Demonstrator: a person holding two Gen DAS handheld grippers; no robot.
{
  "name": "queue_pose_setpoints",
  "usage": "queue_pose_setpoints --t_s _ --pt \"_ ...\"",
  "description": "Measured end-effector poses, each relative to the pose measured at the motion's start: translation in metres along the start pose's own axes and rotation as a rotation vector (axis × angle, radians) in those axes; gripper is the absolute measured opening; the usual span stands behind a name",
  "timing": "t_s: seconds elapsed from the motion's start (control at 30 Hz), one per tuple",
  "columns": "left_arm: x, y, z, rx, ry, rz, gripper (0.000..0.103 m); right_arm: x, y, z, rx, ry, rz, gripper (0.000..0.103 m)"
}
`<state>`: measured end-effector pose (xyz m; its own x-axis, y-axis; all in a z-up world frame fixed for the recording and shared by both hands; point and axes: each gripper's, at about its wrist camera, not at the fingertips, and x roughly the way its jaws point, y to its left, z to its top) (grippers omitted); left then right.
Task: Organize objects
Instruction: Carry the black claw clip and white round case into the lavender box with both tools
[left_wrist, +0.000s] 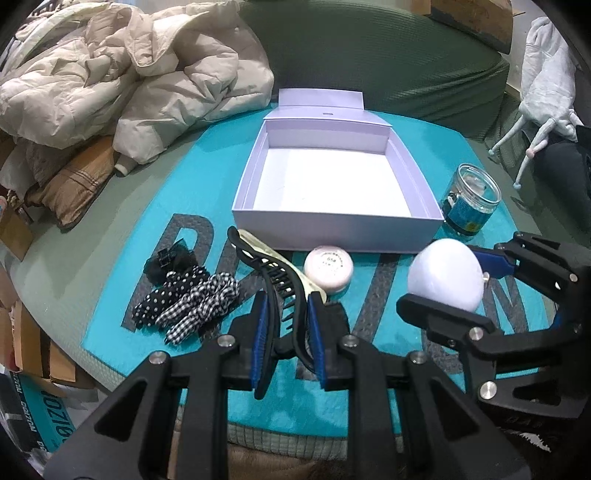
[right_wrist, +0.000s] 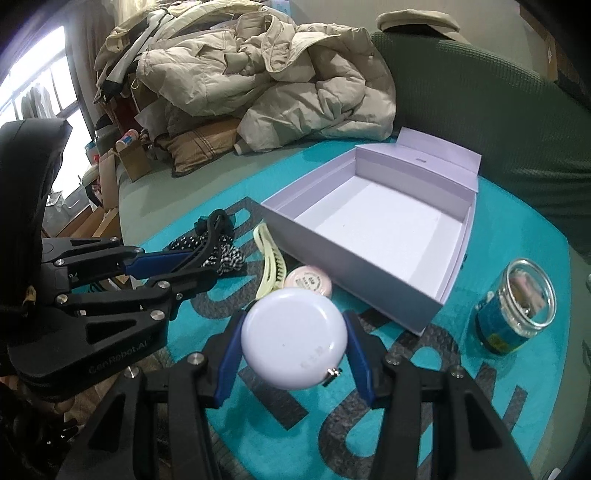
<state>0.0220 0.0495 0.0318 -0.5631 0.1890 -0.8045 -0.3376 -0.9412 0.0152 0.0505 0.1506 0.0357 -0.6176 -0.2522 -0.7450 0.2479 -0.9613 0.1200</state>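
An open lilac box sits empty on the teal mat, also in the right wrist view. My left gripper is shut on a black hair claw clip, held above the mat in front of the box. My right gripper is shut on a round white compact case, seen in the left wrist view at the right. A cream claw clip, a small pink round tin and black-and-white scrunchies lie on the mat near the box's front.
A glass jar with a blue label stands right of the box, also in the right wrist view. A beige puffer jacket and a plaid cushion pile up at the left. A green sofa back rises behind.
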Motion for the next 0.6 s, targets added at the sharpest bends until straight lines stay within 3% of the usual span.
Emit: queue_pose_setpoints --t_s 0.6 --pt "0.053 -0.005 0.065 0.058 0.049 -0.052 0.020 0.039 -0.047 0.048 0.037 0.007 -0.025 0.052"
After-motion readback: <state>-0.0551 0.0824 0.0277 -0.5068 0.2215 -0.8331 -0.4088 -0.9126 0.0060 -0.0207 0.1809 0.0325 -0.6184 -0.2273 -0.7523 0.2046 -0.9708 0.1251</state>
